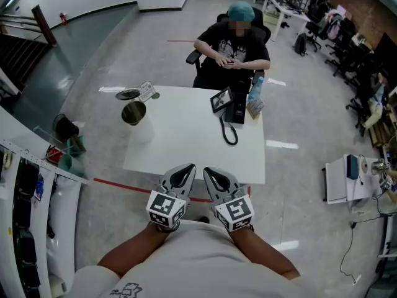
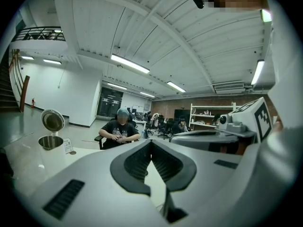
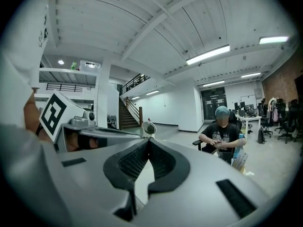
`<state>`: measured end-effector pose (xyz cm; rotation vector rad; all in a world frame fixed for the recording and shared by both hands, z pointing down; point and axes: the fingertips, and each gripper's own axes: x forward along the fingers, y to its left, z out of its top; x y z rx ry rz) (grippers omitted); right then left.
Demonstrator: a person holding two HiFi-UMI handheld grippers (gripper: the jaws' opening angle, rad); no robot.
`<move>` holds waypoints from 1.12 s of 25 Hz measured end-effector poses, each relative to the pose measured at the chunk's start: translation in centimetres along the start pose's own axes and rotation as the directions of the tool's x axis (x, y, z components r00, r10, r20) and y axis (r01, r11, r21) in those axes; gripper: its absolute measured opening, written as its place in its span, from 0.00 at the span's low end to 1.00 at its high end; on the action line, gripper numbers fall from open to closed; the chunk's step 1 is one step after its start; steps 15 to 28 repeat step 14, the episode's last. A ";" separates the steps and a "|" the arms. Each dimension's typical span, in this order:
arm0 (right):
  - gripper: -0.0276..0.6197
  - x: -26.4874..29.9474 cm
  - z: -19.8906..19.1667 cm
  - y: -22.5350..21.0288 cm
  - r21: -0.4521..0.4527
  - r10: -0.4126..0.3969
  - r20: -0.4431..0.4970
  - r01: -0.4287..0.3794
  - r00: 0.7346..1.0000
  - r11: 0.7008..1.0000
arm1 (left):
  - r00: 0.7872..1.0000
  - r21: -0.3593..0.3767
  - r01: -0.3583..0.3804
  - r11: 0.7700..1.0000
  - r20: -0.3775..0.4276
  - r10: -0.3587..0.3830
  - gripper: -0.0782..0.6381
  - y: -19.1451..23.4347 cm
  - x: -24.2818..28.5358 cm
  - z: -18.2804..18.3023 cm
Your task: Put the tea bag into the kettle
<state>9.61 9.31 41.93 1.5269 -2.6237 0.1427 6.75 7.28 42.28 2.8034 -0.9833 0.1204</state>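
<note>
Head view: white table (image 1: 192, 148) fills the centre, with a seated person (image 1: 232, 45) at its far side, hands together in the lap. The kettle (image 1: 136, 118) stands on the table's left part, well apart from both grippers, with its hinged lid (image 1: 128, 94) open. The tea bag (image 1: 147, 90), a small flat packet, lies on the table just beside the lid, not in the kettle. A black desk phone (image 1: 234, 112) with a cord is on the far right part. The left gripper (image 1: 183, 174) and right gripper (image 1: 214, 176) sit side by side over the near table edge. Left gripper view: jaws together, nothing between them. Right gripper view: jaws together, empty too.
</note>
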 end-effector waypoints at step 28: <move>0.06 -1.0 0.0 0.3 -0.007 0.007 0.004 -0.007 1.000 1.000 | 1.000 -0.008 -0.019 1.000 0.000 0.019 0.12 -0.7 -0.6 -0.5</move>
